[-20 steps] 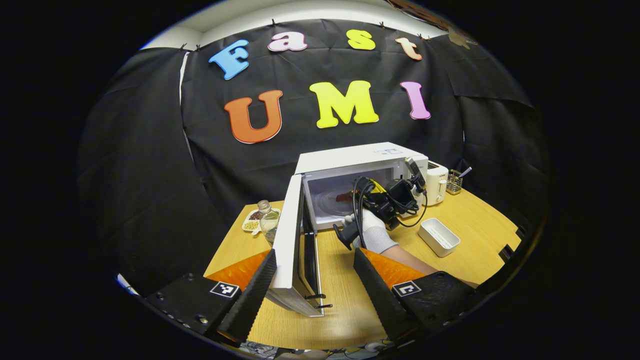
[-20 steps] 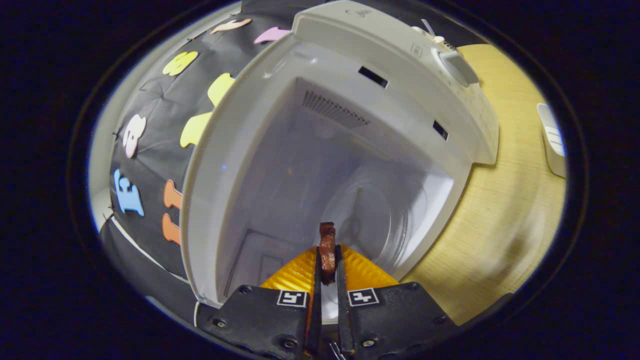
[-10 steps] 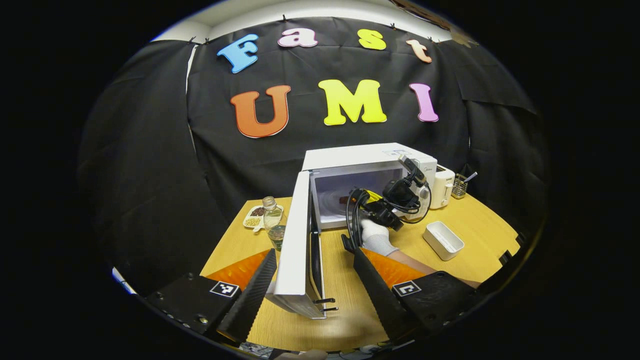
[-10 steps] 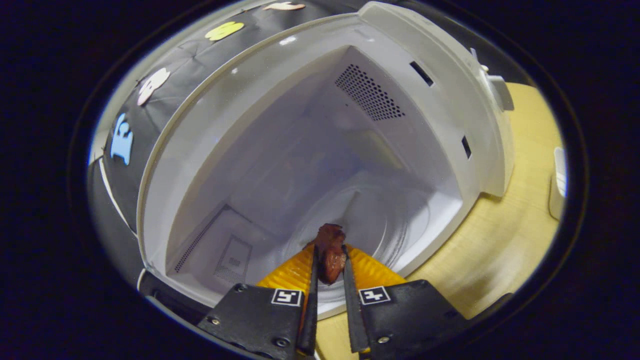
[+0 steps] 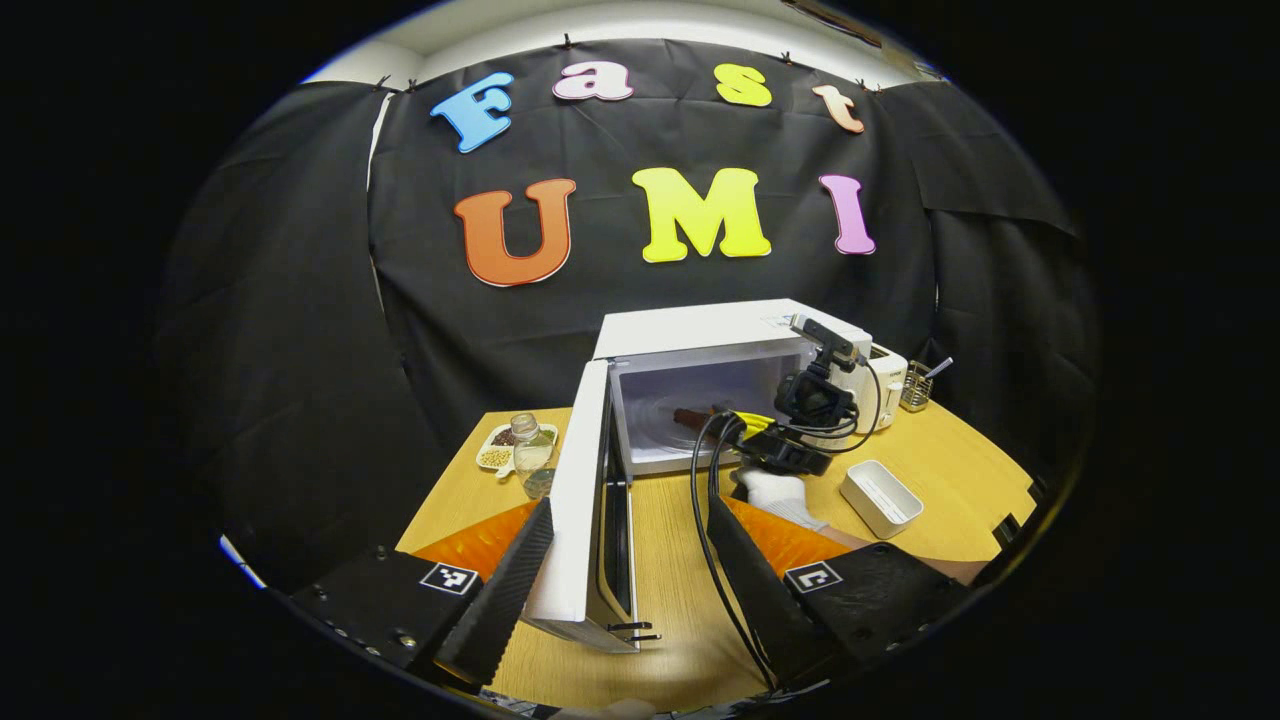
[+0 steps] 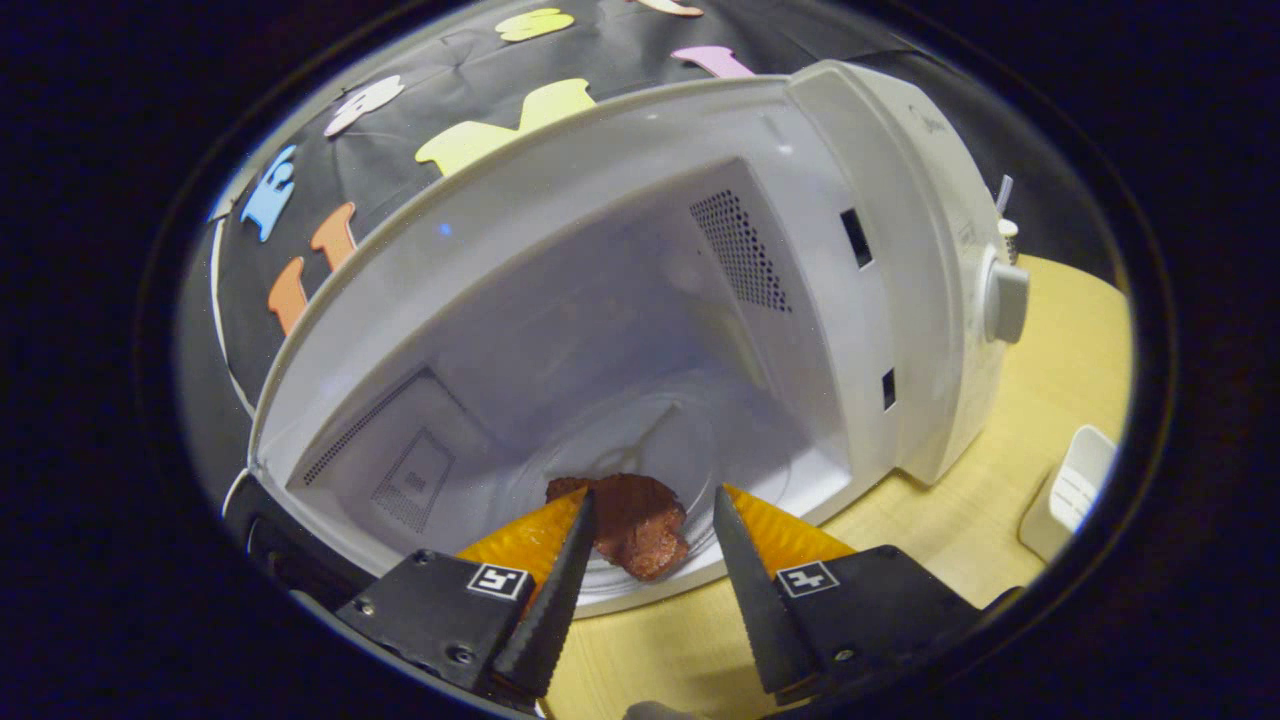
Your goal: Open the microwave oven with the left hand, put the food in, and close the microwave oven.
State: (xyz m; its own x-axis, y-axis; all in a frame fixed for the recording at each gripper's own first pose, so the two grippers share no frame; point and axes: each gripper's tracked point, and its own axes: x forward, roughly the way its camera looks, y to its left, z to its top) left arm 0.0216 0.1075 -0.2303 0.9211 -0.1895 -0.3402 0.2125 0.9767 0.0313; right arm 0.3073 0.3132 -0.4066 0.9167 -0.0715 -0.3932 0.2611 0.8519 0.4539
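Note:
The white microwave (image 5: pixel 720 330) stands at the back of the wooden table with its door (image 5: pixel 585 500) swung wide open. In the right gripper view a brown piece of food (image 6: pixel 630 520) lies on the glass turntable (image 6: pixel 650 450) inside the microwave (image 6: pixel 900 250). My right gripper (image 6: pixel 648 505) is open, its fingers apart on either side of the food at the cavity's mouth. In the left gripper view that gripper (image 5: pixel 790 430) and a gloved hand (image 5: pixel 780 495) sit at the oven opening. My left gripper (image 5: pixel 630 520) is open around the door's free edge.
A white rectangular tray (image 5: pixel 880 497) lies on the table to the right of the oven. A toaster (image 5: pixel 890 375) and a utensil rack (image 5: pixel 915 385) stand behind it. A glass bottle (image 5: pixel 525 435) and a dish of beans (image 5: pixel 497 455) sit left of the door.
The right gripper has opened and let the food go onto the turntable, then drawn back slightly. The left gripper stays at the open door.

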